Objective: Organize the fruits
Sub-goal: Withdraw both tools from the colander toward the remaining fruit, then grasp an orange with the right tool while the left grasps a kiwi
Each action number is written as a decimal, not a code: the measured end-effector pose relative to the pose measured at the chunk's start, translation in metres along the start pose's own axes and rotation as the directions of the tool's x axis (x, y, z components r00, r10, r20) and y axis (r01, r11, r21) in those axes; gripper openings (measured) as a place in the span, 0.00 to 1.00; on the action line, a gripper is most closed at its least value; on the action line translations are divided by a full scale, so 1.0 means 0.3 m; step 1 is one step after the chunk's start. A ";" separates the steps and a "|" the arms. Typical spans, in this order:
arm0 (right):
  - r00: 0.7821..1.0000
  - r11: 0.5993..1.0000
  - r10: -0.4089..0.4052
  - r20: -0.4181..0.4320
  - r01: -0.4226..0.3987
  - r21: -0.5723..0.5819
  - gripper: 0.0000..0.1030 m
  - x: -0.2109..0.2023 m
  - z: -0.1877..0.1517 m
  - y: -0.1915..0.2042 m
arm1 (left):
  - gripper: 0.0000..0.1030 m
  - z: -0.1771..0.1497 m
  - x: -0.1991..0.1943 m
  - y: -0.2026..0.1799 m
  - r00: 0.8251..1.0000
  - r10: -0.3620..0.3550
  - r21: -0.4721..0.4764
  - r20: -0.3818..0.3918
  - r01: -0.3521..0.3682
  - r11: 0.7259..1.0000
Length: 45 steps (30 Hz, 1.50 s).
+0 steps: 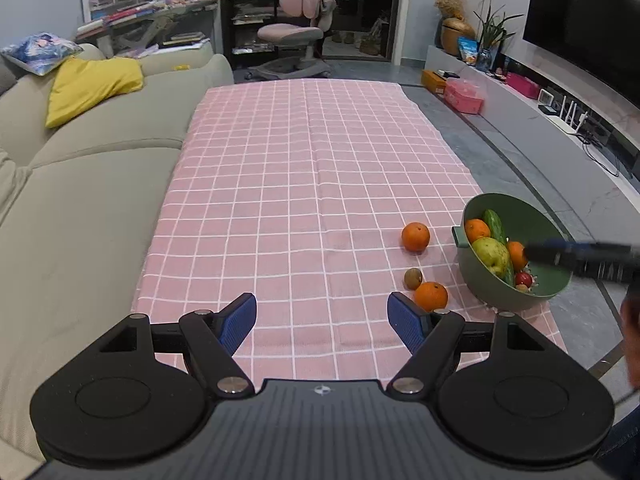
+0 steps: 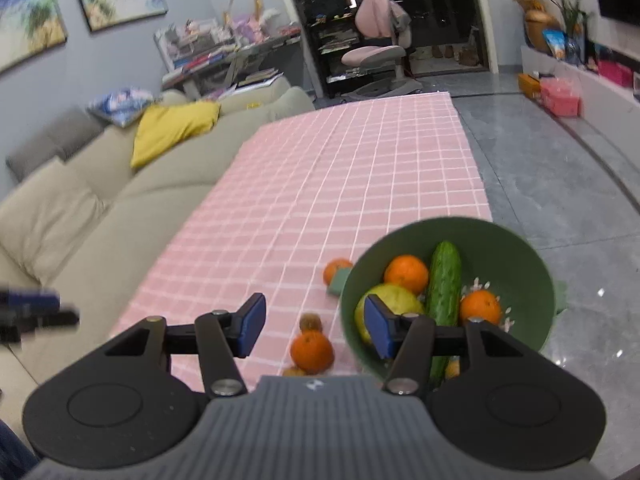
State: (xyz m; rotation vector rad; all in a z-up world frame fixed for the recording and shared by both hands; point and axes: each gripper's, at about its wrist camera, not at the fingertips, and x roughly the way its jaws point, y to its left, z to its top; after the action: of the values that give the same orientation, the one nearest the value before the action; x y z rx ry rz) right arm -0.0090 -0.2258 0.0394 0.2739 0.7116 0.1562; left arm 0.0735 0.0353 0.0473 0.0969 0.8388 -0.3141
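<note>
A green bowl (image 1: 556,288) sits at the right edge of the pink checked tablecloth (image 1: 304,184) and holds oranges, a cucumber (image 1: 495,225), a green apple (image 1: 490,255) and a small red fruit. On the cloth left of it lie two oranges (image 1: 416,236) (image 1: 431,296) and a kiwi (image 1: 413,277). My left gripper (image 1: 322,322) is open and empty, above the near cloth. My right gripper (image 2: 315,326) is open and empty, above the near orange (image 2: 311,351) and kiwi (image 2: 311,322), beside the bowl (image 2: 496,240). It shows blurred in the left wrist view (image 1: 576,254).
A beige sofa (image 1: 80,200) with a yellow cushion runs along the table's left side. Grey floor (image 1: 520,176) lies to the right, with a TV bench and pink boxes beyond. A pink desk chair (image 1: 296,32) stands past the far end.
</note>
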 end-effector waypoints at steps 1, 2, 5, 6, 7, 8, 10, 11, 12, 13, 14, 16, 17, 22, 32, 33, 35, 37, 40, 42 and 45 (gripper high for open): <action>1.000 1.000 -0.005 -0.006 0.005 -0.022 0.50 0.014 -0.018 0.019 | 0.85 -0.001 0.017 0.004 1.000 -0.004 0.000 -0.004 0.004 1.000; 1.000 0.999 -0.011 -0.013 0.010 -0.046 0.50 0.031 -0.037 0.042 | 0.85 -0.003 0.034 0.008 1.000 -0.010 0.002 -0.010 0.010 1.000; 0.999 0.996 -0.025 -0.036 0.022 -0.084 0.50 0.082 -0.082 0.091 | 0.85 -0.006 0.094 0.002 0.999 -0.031 0.032 -0.025 0.032 0.999; 0.998 0.995 -0.033 -0.046 0.029 -0.090 0.50 0.102 -0.095 0.101 | 0.85 -0.006 0.112 -0.001 0.999 -0.037 0.043 -0.029 0.038 0.998; 0.997 0.995 -0.044 -0.058 0.038 -0.095 0.50 0.126 -0.108 0.111 | 0.85 -0.003 0.133 -0.005 0.998 -0.044 0.052 -0.033 0.046 0.998; 0.996 0.994 -0.053 -0.070 0.046 -0.096 0.50 0.145 -0.120 0.122 | 0.85 -0.001 0.151 -0.006 0.998 -0.051 0.057 -0.036 0.053 0.997; 0.993 0.994 -0.066 -0.096 0.058 -0.087 0.50 0.184 -0.139 0.130 | 0.85 0.006 0.195 -0.009 0.997 -0.066 0.059 -0.045 0.068 0.996; 0.992 0.995 -0.068 -0.109 0.060 -0.082 0.50 0.206 -0.147 0.134 | 0.85 0.008 0.212 -0.012 0.996 -0.074 0.059 -0.050 0.077 0.995; 0.990 0.995 -0.072 -0.121 0.063 -0.077 0.50 0.228 -0.154 0.136 | 0.85 0.008 0.226 -0.013 0.995 -0.082 0.061 -0.055 0.085 0.995; 0.989 0.995 -0.078 -0.127 0.069 -0.074 0.50 0.245 -0.156 0.136 | 0.85 0.010 0.247 -0.016 0.994 -0.090 0.067 -0.061 0.094 0.993; 0.987 0.995 -0.084 -0.134 0.075 -0.071 0.50 0.264 -0.159 0.136 | 0.85 0.011 0.267 -0.021 0.993 -0.095 0.078 -0.066 0.100 0.992; 0.985 0.995 -0.093 -0.144 0.085 -0.060 0.50 0.297 -0.161 0.133 | 0.85 0.001 0.296 -0.036 0.993 -0.093 0.111 -0.068 0.100 0.989; 0.984 0.995 -0.094 -0.151 0.088 -0.049 0.50 0.314 -0.158 0.128 | 0.85 -0.008 0.314 -0.037 0.994 -0.086 0.126 -0.069 0.094 0.988; 0.981 0.997 -0.073 -0.178 0.074 -0.004 0.42 0.388 -0.134 0.124 | 0.83 -0.056 0.383 -0.046 0.991 -0.073 0.163 -0.110 0.091 0.982; 0.935 0.923 -0.321 -0.153 0.273 -0.271 0.40 0.515 -0.158 0.257 | 0.83 -0.097 0.415 -0.016 0.987 -0.038 0.212 -0.159 0.072 0.975; 0.927 0.910 -0.346 -0.141 0.295 -0.291 0.40 0.523 -0.166 0.267 | 0.83 -0.099 0.414 -0.014 0.986 -0.039 0.218 -0.161 0.074 0.973; 0.921 0.893 -0.368 -0.130 0.310 -0.326 0.42 0.541 -0.179 0.281 | 0.83 -0.104 0.416 -0.018 0.985 -0.033 0.238 -0.168 0.073 0.969; 0.915 0.884 -0.385 -0.121 0.328 -0.333 0.41 0.556 -0.184 0.280 | 0.83 -0.112 0.420 -0.026 0.985 -0.022 0.267 -0.169 0.068 0.961; 0.918 0.887 -0.375 -0.125 0.317 -0.337 0.38 0.565 -0.174 0.271 | 0.83 -0.124 0.438 -0.043 0.984 -0.018 0.293 -0.178 0.071 0.954; 0.925 0.901 -0.353 -0.144 0.294 -0.319 0.38 0.559 -0.163 0.256 | 0.83 -0.130 0.451 -0.053 0.982 -0.026 0.300 -0.185 0.081 0.950; 0.932 0.921 -0.322 -0.168 0.267 -0.284 0.38 0.527 -0.157 0.246 | 0.83 -0.135 0.462 -0.077 0.983 -0.048 0.304 -0.180 0.101 0.947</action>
State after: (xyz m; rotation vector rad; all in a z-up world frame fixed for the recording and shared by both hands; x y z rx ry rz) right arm 0.0746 -0.1094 -0.0708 -0.1034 0.9270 -0.0141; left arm 0.1240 -0.0109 -0.0821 0.3927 0.9592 -0.5148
